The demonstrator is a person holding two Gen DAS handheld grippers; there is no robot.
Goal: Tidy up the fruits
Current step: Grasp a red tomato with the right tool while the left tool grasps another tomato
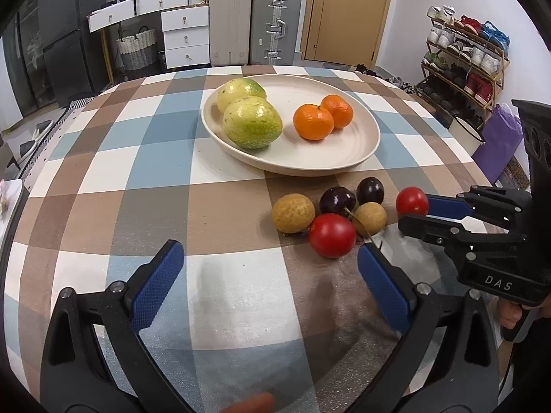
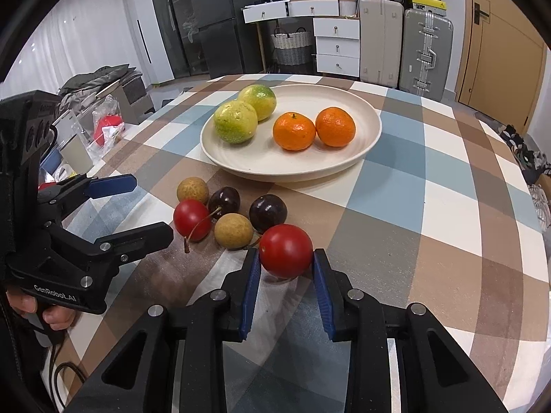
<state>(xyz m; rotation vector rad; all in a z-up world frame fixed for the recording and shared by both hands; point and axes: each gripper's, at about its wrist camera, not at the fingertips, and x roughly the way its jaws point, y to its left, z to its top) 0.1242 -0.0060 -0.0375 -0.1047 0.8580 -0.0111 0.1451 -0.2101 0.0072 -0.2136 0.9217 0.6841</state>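
From the left wrist view, the left gripper [image 1: 270, 268] is seen with its blue-padded jaws spread wide and nothing between them, held low over the brown, blue and white checked tablecloth [image 1: 137, 172]. Just ahead of its right finger a cluster of small fruit is laid out: a glossy red cherry tomato [image 1: 331, 235], two tan rough-skinned longans [image 1: 293, 212], and two dark purple cherries [image 1: 337, 200]. Farther ahead, the cream round plate [image 1: 358, 158] is seen, bearing two yellow-green round fruits [image 1: 252, 122] and two orange mandarins [image 1: 313, 122]. To the right, the right gripper [image 1: 409, 211] is seen closed about a second red tomato [image 1: 412, 201].

From the right wrist view, that second red tomato [image 2: 286, 250] is pinched between the blue pads [image 2: 250, 285] of the right gripper [image 2: 286, 258], low at the cloth; whether it is lifted clear cannot be told. The plate [image 2: 365, 151] lies ahead, well apart, and the left gripper [image 2: 144, 206] is seen open to the left of the cluster.

The step in hand is judged to be the grasp of a small fruit for sorting. A lift is called for next, then a carry forward to a bare part of the plate, with the grip kept gentle so the soft skin is not split.
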